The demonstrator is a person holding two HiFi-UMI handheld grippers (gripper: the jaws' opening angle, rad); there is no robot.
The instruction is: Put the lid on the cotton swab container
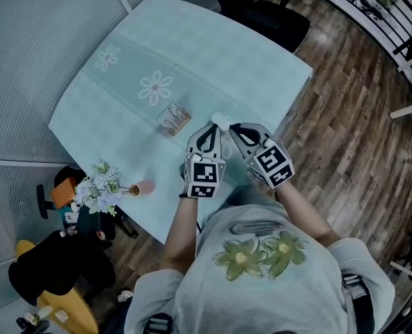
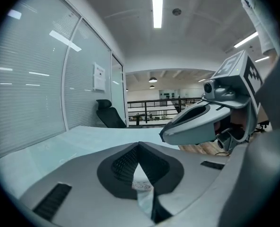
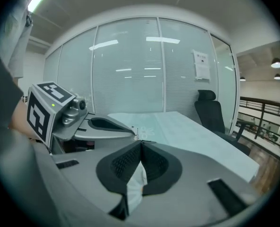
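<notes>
Both claws are clamped shut on nothing right now. The left claw (image 2: 139,145) and right claw (image 3: 141,143) each have their pads pressed together, tips side by side, hovering over the near edge of the table (image 1: 213,47).

Just past the tips a little white container (image 1: 220,120) peeks out on the table. I'm pretty sure that's the swab one, but I can't tell if its lid is on, and I don't see a loose lid anywhere. A pale bit shows in the slot behind each set of pads. I read that as the container down below, not something pinched.

A small labelled box (image 1: 173,119) sits just left of it, with flowers (image 1: 100,186) farther off.

If the lid needs seating, I'd open up first and come straight down. Then steady the container with one claw and press the lid flat, not tilted.
</notes>
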